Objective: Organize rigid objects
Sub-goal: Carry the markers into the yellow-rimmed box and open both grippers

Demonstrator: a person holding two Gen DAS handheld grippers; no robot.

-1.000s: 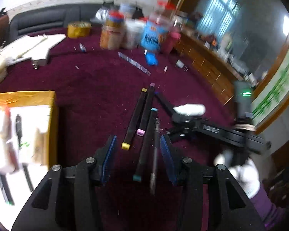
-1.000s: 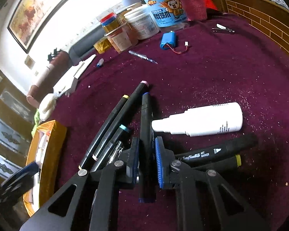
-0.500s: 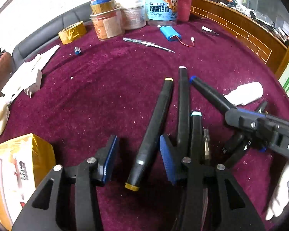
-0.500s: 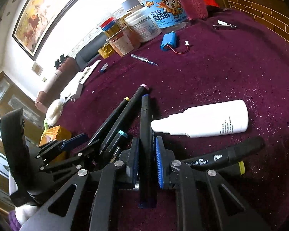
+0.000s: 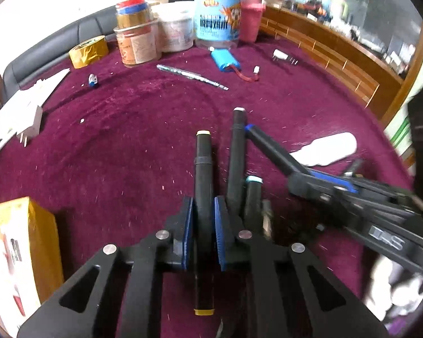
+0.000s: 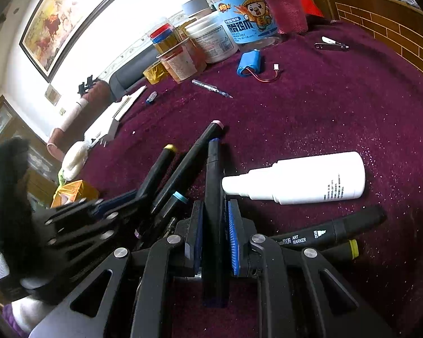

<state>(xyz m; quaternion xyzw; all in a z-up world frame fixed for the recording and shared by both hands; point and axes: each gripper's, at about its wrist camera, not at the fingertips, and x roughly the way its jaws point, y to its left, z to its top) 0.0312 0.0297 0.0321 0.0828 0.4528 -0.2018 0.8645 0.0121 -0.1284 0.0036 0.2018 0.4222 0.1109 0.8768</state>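
Blue battery pack (image 6: 249, 61) with red lead on the maroon tabletop (image 6: 338, 107). Behind it, a cartoon-labelled clear tub (image 6: 241, 26); left of it, a pen (image 6: 211, 88) and gold tape roll (image 5: 88, 51); right of it, nail clippers (image 6: 332, 45).

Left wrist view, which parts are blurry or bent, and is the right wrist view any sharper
Left wrist view: the tubs at the back and the right gripper are smeared, the right edge most; the yellow-capped marker stays fairly crisp. Right wrist view: sharper, the print on the white bottle shows, only the left gripper is blurred. Both bend the purple table edge, fisheye.
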